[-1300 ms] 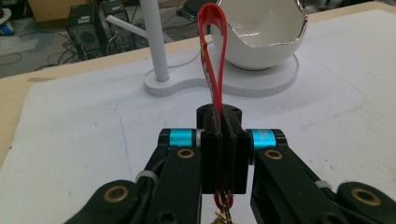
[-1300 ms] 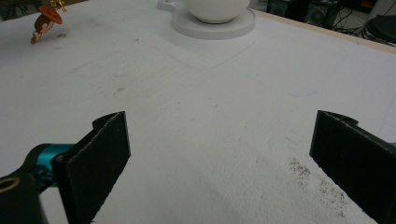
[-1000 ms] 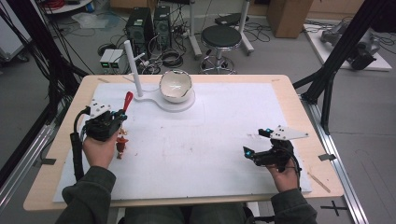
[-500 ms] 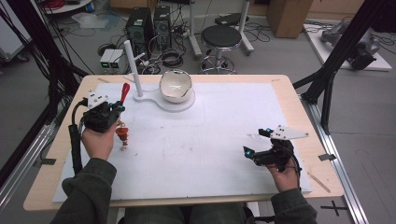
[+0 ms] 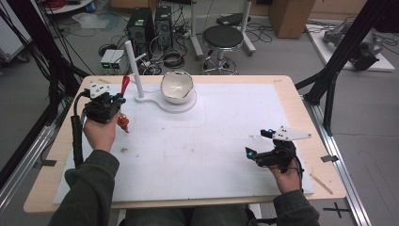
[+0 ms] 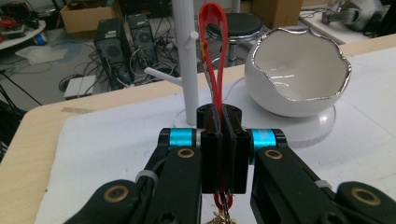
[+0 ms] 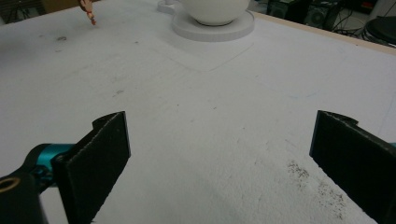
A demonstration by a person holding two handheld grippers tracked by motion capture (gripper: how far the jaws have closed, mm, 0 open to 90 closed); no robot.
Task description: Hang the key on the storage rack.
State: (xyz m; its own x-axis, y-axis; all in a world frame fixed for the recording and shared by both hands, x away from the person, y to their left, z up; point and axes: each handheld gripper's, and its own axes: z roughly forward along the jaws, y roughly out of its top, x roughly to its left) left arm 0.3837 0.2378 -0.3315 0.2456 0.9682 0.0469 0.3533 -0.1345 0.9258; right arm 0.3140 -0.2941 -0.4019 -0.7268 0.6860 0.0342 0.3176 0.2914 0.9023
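Near the surface's far left corner, your left gripper (image 6: 219, 135) has its fingers clenched on a red loop (image 6: 211, 51), a thin strap whose small charm (image 5: 123, 123) dangles below. It looks light and floppy, so expect it to swing; your hold low on the strap, just above the charm, leaves the loop free above and seems the sensible place. Just to its right stands the white peg stand (image 5: 133, 63), then the white bowl (image 5: 177, 87) on its round base, glazed and probably fragile. Toward the near right corner, your right gripper (image 7: 219, 154) rests with fingers spread wide, holding nothing.
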